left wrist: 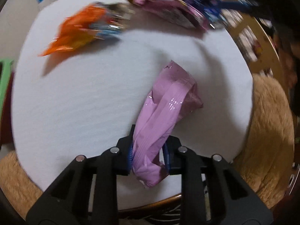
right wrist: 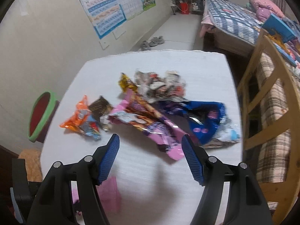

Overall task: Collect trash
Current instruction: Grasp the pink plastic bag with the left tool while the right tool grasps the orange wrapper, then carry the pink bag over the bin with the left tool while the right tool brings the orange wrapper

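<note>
My left gripper is shut on a plain pink plastic bag and holds it above the white table; the bag also shows in the right wrist view at lower left. My right gripper is open and empty above the table, just short of a pile of wrappers: an orange wrapper, a pink and purple wrapper, a blue wrapper, a crumpled grey wrapper. In the left wrist view the orange wrapper and pink wrapper lie blurred at the far edge.
A green-rimmed bin with a dark red inside stands left of the table by the wall. A wooden chair with a checked cushion stands at the right. A bed and shoes are beyond. Tan fur cloth lies under the table.
</note>
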`<state>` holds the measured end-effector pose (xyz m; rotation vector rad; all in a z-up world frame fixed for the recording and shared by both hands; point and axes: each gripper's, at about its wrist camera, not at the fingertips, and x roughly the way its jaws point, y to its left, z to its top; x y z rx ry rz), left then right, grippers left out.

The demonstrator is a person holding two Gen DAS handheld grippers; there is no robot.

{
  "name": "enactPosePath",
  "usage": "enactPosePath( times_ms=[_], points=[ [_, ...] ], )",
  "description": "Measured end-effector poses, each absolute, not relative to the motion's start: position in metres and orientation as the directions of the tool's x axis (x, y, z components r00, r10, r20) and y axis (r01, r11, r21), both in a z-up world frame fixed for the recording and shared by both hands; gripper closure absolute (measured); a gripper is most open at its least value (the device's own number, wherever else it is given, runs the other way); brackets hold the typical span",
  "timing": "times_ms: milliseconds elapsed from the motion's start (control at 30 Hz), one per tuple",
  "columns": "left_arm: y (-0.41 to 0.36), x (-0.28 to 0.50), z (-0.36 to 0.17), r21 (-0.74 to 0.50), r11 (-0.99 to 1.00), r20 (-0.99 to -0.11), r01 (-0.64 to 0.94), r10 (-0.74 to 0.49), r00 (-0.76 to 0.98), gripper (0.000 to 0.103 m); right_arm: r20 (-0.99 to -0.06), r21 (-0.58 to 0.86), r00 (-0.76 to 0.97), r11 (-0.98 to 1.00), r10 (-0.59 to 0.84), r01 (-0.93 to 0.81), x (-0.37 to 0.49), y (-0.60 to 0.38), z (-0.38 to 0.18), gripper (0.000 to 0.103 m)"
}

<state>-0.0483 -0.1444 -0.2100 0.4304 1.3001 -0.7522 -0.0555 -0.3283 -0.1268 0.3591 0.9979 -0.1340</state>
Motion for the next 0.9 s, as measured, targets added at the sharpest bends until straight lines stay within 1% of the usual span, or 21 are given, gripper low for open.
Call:
enactPosePath(
  times_ms=[200,267,300,333,400,433,467,500,533,600,767,833,900],
  points=[
    [-0.102,-0.018,-0.202,-0.06,0.838,-0.968,0.543,-0.182,0.173,0.079,-0.826,0.258,0.544,0.958,0.149,0.129,-0.014,-0.278,-0.125,0.036],
    [-0.089,-0.011,-0.203,-0.053,0.863,-0.97,0.502,-0.163,0.178,0.078,-0.831,0.254,0.527,0.965,0.18,0.07,0.008,-0.257,-0.128,0.033],
    [-0.083,-0.009,-0.203,-0.046,0.871,-0.971,0.489,-0.154,0.182,0.073,-0.836,0.262,0.511,0.964,0.202,0.048,0.021,-0.246,-0.133,0.031],
    [-0.077,-0.009,-0.205,-0.041,0.881,-0.973,0.472,-0.143,0.183,0.065,-0.839,0.276,0.498,0.96,0.22,0.04,0.028,-0.241,-0.138,0.031],
    [-0.066,-0.007,-0.205,-0.048,0.893,-0.973,0.447,-0.142,0.18,0.056,-0.847,0.317,0.461,0.948,0.265,0.038,0.049,-0.228,-0.153,0.032],
    [-0.063,-0.007,-0.205,-0.049,0.897,-0.973,0.439,-0.142,0.182,0.05,-0.853,0.321,0.446,0.946,0.271,0.04,0.055,-0.223,-0.159,0.036],
    [-0.06,-0.007,-0.204,-0.045,0.9,-0.972,0.433,-0.139,0.188,0.049,-0.86,0.318,0.433,0.947,0.27,0.04,0.059,-0.22,-0.165,0.041],
    [-0.057,-0.007,-0.202,-0.041,0.902,-0.971,0.431,-0.137,0.194,0.045,-0.872,0.308,0.411,0.951,0.265,0.041,0.063,-0.216,-0.172,0.056],
    [-0.055,-0.008,-0.2,-0.035,0.903,-0.97,0.429,-0.134,0.203,0.043,-0.878,0.308,0.398,0.951,0.268,0.039,0.064,-0.213,-0.175,0.058],
    [-0.053,-0.008,-0.197,-0.029,0.903,-0.967,0.429,-0.134,0.217,0.041,-0.873,0.323,0.4,0.945,0.28,0.044,0.062,-0.213,-0.175,0.059],
    [-0.05,-0.004,-0.189,-0.022,0.902,-0.957,0.43,-0.143,0.251,0.038,-0.824,0.369,0.483,0.927,0.296,0.062,0.03,-0.226,-0.146,0.06],
    [-0.051,-0.003,-0.188,-0.017,0.9,-0.953,0.435,-0.147,0.265,0.032,-0.812,0.372,0.509,0.925,0.284,0.077,0.014,-0.233,-0.136,0.06],
    [-0.053,0.002,-0.188,-0.01,0.895,-0.953,0.445,-0.143,0.267,0.032,-0.809,0.375,0.523,0.921,0.269,0.105,-0.004,-0.24,-0.131,0.06]
  ],
)
